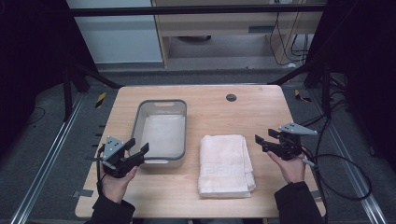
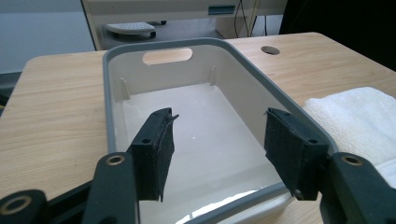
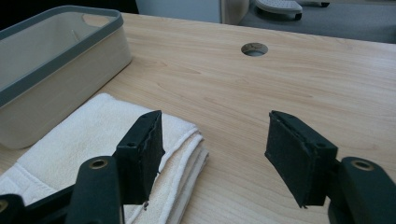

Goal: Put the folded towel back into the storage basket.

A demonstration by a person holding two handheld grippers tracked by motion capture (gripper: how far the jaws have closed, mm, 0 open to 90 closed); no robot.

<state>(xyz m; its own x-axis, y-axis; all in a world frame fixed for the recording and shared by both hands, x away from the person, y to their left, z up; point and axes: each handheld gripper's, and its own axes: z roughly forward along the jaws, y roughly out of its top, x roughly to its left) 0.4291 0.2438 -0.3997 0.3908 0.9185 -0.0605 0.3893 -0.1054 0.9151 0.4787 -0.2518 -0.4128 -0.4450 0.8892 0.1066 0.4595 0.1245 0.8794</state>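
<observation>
A folded white towel point(image 1: 224, 164) lies on the wooden table point(image 1: 210, 109), just right of a cream bin with a grey rim point(image 1: 141, 113). The bin is empty. My left gripper point(image 1: 138, 146) hovers at the bin's near left corner, open, with nothing between its jaws. In the left gripper view its black pads point(image 2: 154, 149) frame the bin's inside point(image 2: 205, 135), and the towel point(image 2: 359, 116) shows at the right. My right gripper point(image 1: 263, 139) is held right of the towel, open and empty. The right gripper view looks past the towel's folded edge point(image 3: 93, 140) to the bin point(image 3: 56, 70).
A round cable hole point(image 1: 231, 97) sits near the table's far edge. Black cables point(image 1: 341, 172) trail off the right side. Dark frame struts and floor rails stand around the table, and a cabinet stands behind it.
</observation>
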